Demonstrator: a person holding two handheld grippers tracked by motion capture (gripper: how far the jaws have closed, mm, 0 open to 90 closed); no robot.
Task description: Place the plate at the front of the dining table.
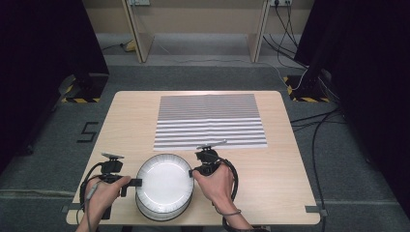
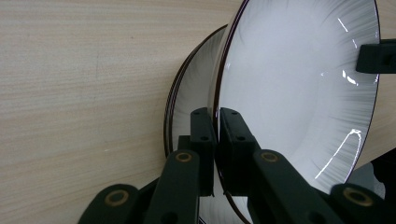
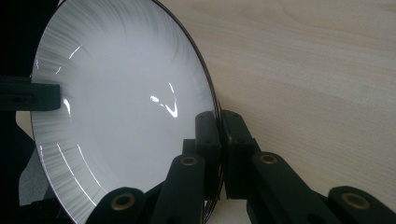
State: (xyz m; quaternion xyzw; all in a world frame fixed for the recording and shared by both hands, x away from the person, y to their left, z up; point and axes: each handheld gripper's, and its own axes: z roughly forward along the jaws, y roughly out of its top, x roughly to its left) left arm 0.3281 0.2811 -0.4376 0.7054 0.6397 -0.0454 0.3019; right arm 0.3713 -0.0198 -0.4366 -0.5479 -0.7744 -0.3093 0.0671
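A white plate (image 1: 163, 181) with a thin dark rim tops a stack of like plates (image 1: 162, 210) near the table's front edge. My left gripper (image 1: 138, 182) is shut on the top plate's left rim, my right gripper (image 1: 192, 171) on its right rim. In the left gripper view the jaws (image 2: 217, 119) pinch the rim of the top plate (image 2: 299, 84), which stands a little off the plate below (image 2: 196, 88). The right gripper view has its jaws (image 3: 218, 121) clamped on the same plate (image 3: 121, 107), with the other gripper's jaw (image 3: 30, 96) at the far rim.
A grey-and-white striped placemat (image 1: 210, 121) lies flat on the far half of the wooden table (image 1: 290, 164). Cables trail from both grippers along the front edge. Dark screens and floor cables surround the table.
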